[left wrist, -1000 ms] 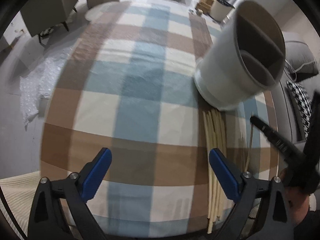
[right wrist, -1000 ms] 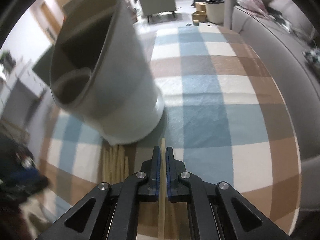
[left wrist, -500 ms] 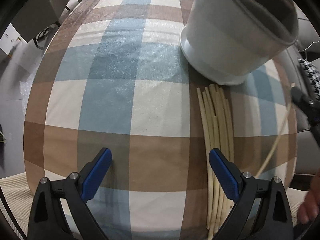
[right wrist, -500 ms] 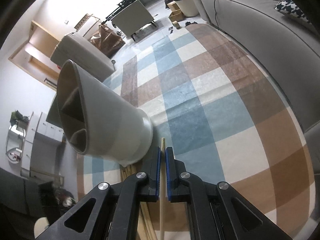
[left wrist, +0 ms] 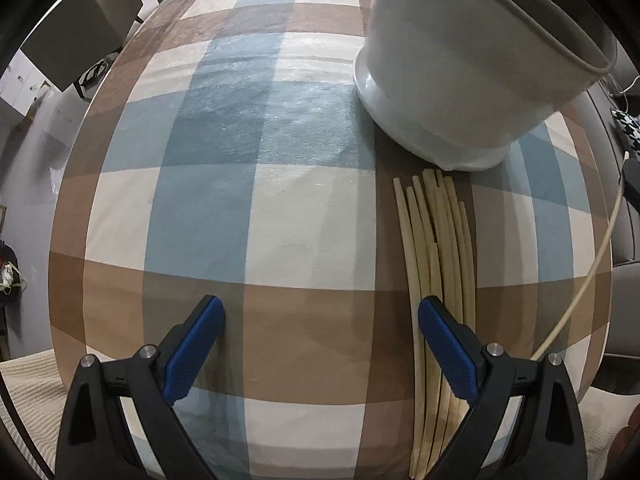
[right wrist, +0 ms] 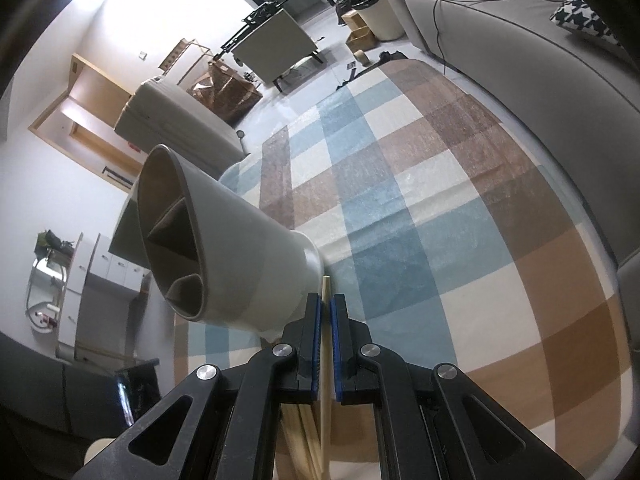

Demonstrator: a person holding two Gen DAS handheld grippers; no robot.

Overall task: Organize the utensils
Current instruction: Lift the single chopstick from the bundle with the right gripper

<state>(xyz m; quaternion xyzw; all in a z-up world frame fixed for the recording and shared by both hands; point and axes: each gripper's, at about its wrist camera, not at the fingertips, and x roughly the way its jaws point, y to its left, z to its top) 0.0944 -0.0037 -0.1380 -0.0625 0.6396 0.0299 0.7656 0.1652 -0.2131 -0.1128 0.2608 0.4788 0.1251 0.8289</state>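
Note:
A bundle of several pale wooden chopsticks (left wrist: 436, 256) lies on the checked tablecloth (left wrist: 256, 208), just in front of a grey divided utensil holder (left wrist: 468, 68). My left gripper (left wrist: 320, 344) is open and empty, low over the cloth, its right finger over the bundle's near end. My right gripper (right wrist: 327, 308) is shut on a single chopstick (right wrist: 325, 344), lifted above the table; that chopstick also shows at the right edge of the left wrist view (left wrist: 596, 264). The holder (right wrist: 224, 240) stands left of the right gripper, its compartments visible.
A grey sofa (right wrist: 540, 72) runs along the table's right side. Chairs (left wrist: 80, 36) stand past the left edge. The table's near edge lies just under the left gripper. Loose chopsticks (right wrist: 304, 440) show below the right gripper.
My right gripper has risen and tilted with the chopstick in it. My left gripper has moved forward, closer to the holder and over the bundle.

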